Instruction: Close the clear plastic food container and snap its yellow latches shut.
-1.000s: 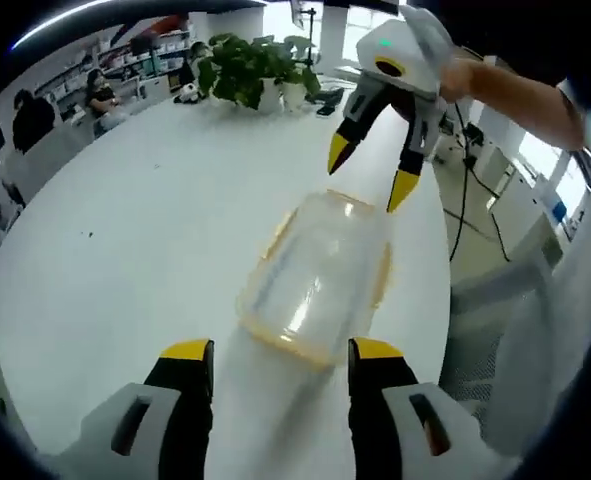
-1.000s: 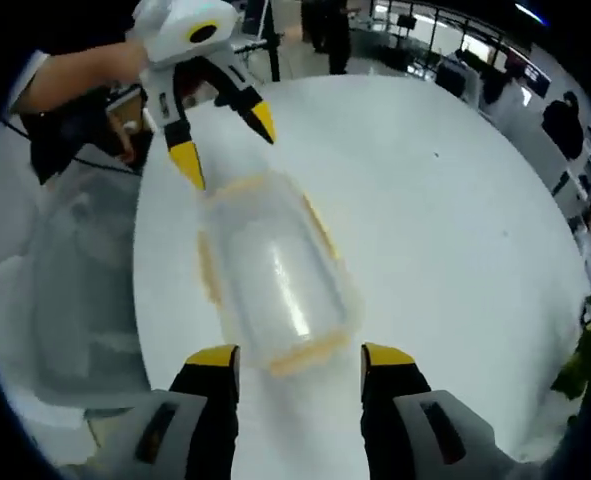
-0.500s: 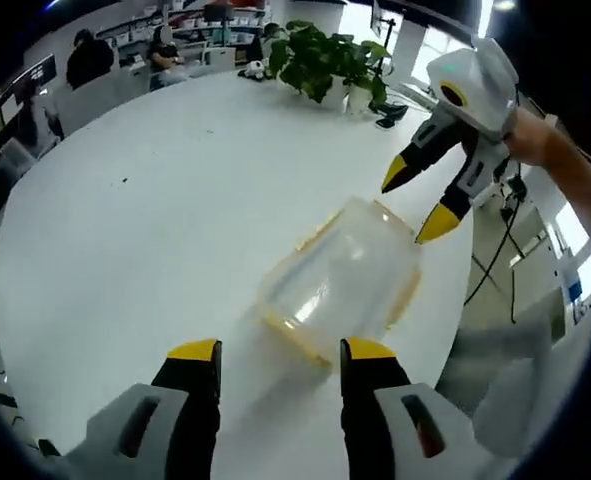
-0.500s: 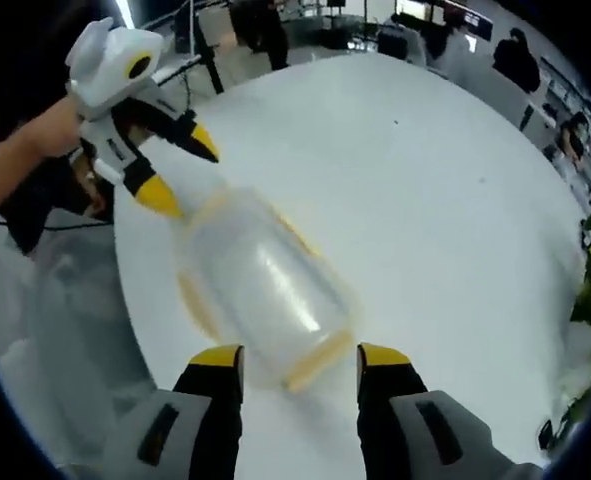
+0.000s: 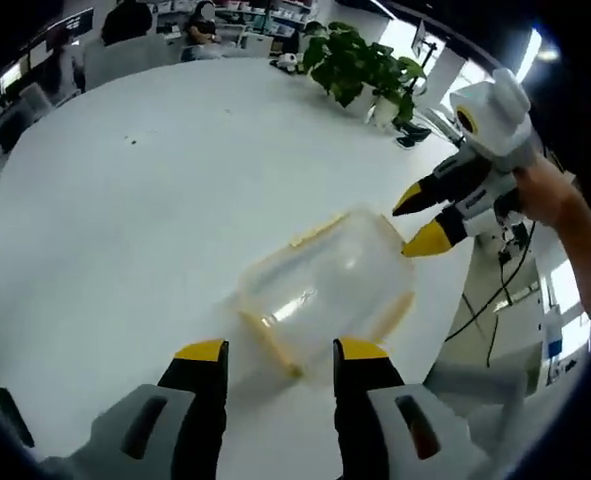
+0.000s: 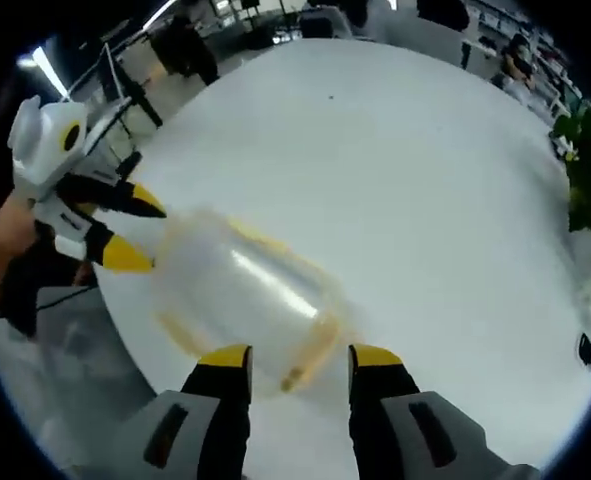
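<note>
The clear plastic container [image 5: 325, 285] with yellow latches lies on the white table [image 5: 145, 200], blurred, so I cannot tell how its lid sits. My left gripper [image 5: 280, 350] is open, its yellow tips just short of the container's near end. My right gripper [image 5: 417, 223] comes in from the right, held in a hand, open, with its tips at the far end. In the right gripper view the container [image 6: 240, 300] lies just ahead of the open right gripper [image 6: 300, 357], and the left gripper [image 6: 140, 235] stands open at its far left end.
Potted plants [image 5: 360, 65] stand at the table's far edge, also seen as plants [image 6: 585, 150]. People sit at desks [image 5: 130, 20] beyond the table. The table edge runs close past the container, with cables [image 5: 495, 300] on the floor below. A wide stretch of bare table lies to the left.
Both views have swung and rolled with the hands. Each gripper now sits lower and nearer its end of the container. Both stay open, and the container rests on the table as before.
</note>
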Motion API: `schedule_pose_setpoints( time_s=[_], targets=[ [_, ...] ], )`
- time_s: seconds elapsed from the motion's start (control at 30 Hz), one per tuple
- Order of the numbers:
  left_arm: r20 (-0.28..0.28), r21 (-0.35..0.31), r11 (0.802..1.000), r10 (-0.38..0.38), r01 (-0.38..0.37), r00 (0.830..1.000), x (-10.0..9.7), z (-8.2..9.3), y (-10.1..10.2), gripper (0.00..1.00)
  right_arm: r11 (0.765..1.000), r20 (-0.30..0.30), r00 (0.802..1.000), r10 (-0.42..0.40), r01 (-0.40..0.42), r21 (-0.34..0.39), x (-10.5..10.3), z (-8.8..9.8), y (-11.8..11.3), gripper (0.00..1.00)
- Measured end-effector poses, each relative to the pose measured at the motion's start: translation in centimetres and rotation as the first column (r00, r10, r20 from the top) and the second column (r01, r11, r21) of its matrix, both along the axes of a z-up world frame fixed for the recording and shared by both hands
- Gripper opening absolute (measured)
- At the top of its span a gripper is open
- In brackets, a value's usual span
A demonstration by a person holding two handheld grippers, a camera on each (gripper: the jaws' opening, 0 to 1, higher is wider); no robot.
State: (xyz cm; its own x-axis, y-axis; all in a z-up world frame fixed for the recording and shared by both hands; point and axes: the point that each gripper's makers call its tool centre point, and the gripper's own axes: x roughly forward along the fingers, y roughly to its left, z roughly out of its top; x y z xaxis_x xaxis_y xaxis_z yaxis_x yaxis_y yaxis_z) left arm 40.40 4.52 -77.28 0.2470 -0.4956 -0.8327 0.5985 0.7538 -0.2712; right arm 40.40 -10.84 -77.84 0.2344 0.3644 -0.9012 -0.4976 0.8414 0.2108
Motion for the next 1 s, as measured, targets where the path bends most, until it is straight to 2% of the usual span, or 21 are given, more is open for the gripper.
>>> schedule_pose_setpoints(
  time_s=[0.1,0.4,0.5,0.57,0.73,0.83,0.93,0.97,1.0],
  targets=[
    [-0.019,-0.009,1.000,0.017,-0.017,1.000,0.0,-0.2,-0.3,0.41,1.000,0.013,0.999,-0.029,0.029,0.004,0.2,0.0,0.0,0.35],
    [-0.067,-0.040,0.997,0.056,-0.059,0.996,0.1,-1.3,-1.1,0.38,0.992,-0.040,0.994,-0.105,0.107,0.062,-0.3,-1.0,0.3,0.35],
    [-0.056,-0.012,1.000,0.018,-0.019,0.998,-0.2,-1.7,-0.9,0.36,0.989,-0.048,0.992,-0.114,0.118,0.091,-0.3,-0.9,0.7,0.32],
    [-0.071,-0.025,0.999,0.038,-0.040,0.997,0.1,-1.9,-1.0,0.35,0.988,-0.049,0.991,-0.123,0.127,0.084,-0.4,-0.9,0.7,0.31],
    [-0.067,-0.021,0.999,0.032,-0.033,0.997,0.0,-1.9,-1.0,0.34,0.989,-0.045,0.991,-0.126,0.129,0.070,-0.3,-0.8,0.9,0.29],
    [-0.063,-0.021,0.999,0.027,-0.029,0.998,0.0,-1.9,-1.0,0.33,0.987,-0.050,0.991,-0.128,0.132,0.089,-0.3,-1.0,0.7,0.27],
    [-0.083,-0.016,0.999,0.040,-0.041,0.996,0.2,-1.9,-1.2,0.30,0.987,-0.052,0.990,-0.128,0.133,0.088,-0.3,-1.0,0.9,0.26],
    [-0.122,-0.017,0.997,0.073,-0.075,0.990,0.1,-2.2,-1.3,0.29,0.986,-0.060,0.989,-0.138,0.143,0.089,-0.1,-0.9,1.1,0.25],
    [-0.094,0.014,0.999,0.036,-0.035,0.995,0.2,-2.3,-1.0,0.28,0.980,-0.070,0.990,-0.120,0.129,0.150,0.3,-0.6,2.0,0.23]
  ],
)
